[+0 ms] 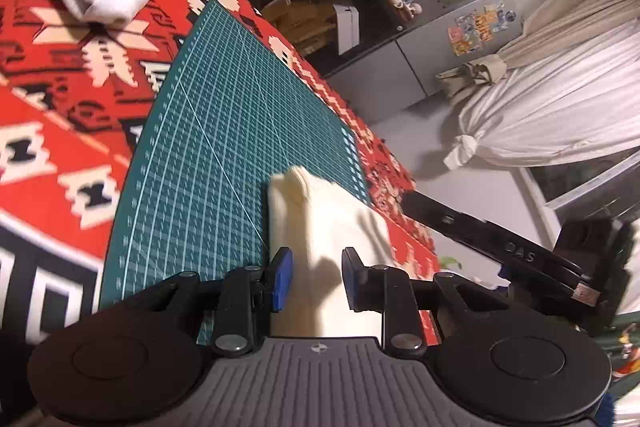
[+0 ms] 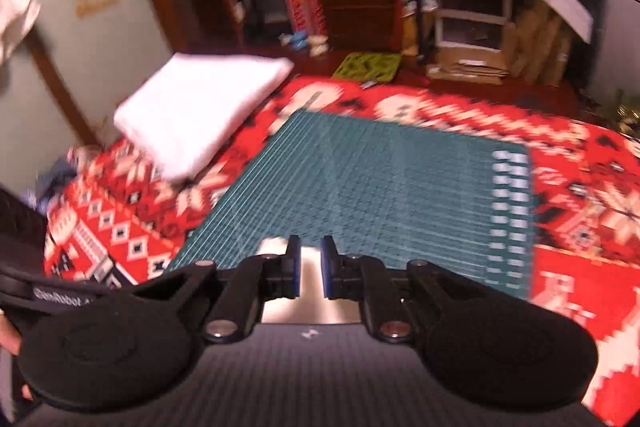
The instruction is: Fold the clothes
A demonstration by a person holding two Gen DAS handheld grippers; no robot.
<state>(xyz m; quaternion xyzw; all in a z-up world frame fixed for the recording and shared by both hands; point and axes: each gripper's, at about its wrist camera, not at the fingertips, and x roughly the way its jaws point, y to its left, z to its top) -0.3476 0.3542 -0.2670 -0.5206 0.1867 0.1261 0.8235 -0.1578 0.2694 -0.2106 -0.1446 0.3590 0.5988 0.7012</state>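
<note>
The left tongs (image 1: 316,277) stand apart over a folded cream cloth (image 1: 320,227), whose near end lies between the blue pads, though whether they touch it cannot be told. The right tongs (image 2: 311,267) show a narrow gap with pale cloth behind; the blur hides any grip. The cloth lies on a green cutting mat (image 1: 224,131) over a red patterned blanket (image 1: 68,99), a folded white garment (image 2: 200,111) well apart at the far left corner.

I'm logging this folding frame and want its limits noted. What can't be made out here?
- Cream folded cloth, left wrist view: its near end is hidden behind the left tool.
- Same cloth, right wrist view: only slivers show behind the right tool.
- White folded stack, right wrist view: motion blur hides its layers.
- Green gridded cutting mat: markings blurred.
</note>
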